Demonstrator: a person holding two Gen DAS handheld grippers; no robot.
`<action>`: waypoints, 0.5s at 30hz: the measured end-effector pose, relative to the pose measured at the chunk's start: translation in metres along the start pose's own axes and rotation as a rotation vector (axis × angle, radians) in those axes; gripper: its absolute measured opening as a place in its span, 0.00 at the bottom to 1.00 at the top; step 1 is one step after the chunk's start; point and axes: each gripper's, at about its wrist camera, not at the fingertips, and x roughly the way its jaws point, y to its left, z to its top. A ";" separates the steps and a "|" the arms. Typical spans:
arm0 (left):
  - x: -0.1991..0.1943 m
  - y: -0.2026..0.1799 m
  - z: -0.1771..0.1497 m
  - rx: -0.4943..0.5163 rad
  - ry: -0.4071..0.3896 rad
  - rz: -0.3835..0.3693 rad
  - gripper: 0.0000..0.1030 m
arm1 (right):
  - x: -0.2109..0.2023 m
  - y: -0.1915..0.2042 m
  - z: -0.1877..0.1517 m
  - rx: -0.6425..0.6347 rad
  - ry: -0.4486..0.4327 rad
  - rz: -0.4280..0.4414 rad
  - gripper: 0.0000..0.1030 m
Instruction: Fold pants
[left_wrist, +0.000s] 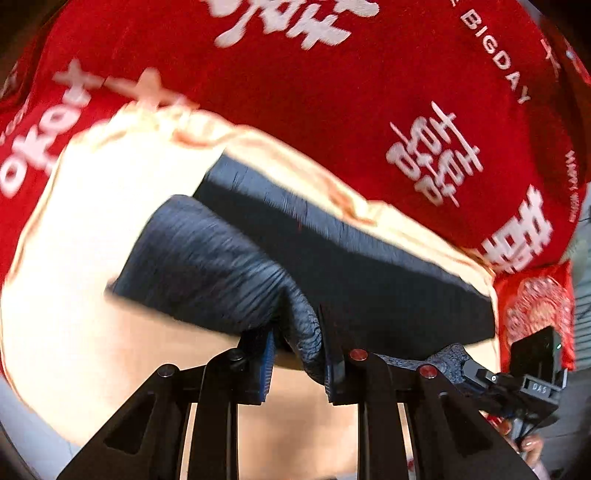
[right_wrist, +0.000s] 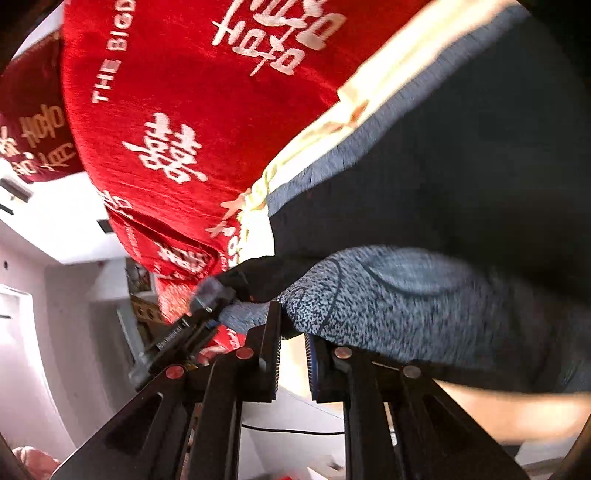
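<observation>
Your left gripper (left_wrist: 298, 363) is tipped down toward the bed (left_wrist: 74, 229), and its fingers (left_wrist: 334, 365) are clamped on a bunched fold of the pants (left_wrist: 207, 266), which rises in a ridge between the pads. In that view your right gripper (left_wrist: 517, 387) shows at the lower right, level with the left one and near it, with dark cloth running across between the two. In the right wrist view your right gripper (right_wrist: 293, 363) has its fingers (right_wrist: 271, 354) set a little apart; the speckled blue cloth lies over the fingertips, but whether it is pinched there you cannot tell.

The pants are dark navy with a lighter, heathered blue side turned up near the grippers. The part you hold is lifted; the rest lies flat on the cream sheet, along the edge where the red blanket (left_wrist: 332, 110) with white lettering begins. The pants' far edge runs beside that blanket. Motion blurs the cloth in both views.
</observation>
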 end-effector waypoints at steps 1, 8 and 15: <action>0.008 -0.004 0.012 0.007 -0.005 0.010 0.22 | 0.005 -0.001 0.022 -0.005 0.020 -0.017 0.14; 0.086 -0.016 0.074 0.044 -0.048 0.187 0.56 | 0.057 -0.036 0.132 0.033 0.117 -0.089 0.14; 0.107 0.001 0.083 -0.056 -0.001 0.282 0.72 | 0.077 -0.055 0.159 0.085 0.167 -0.090 0.52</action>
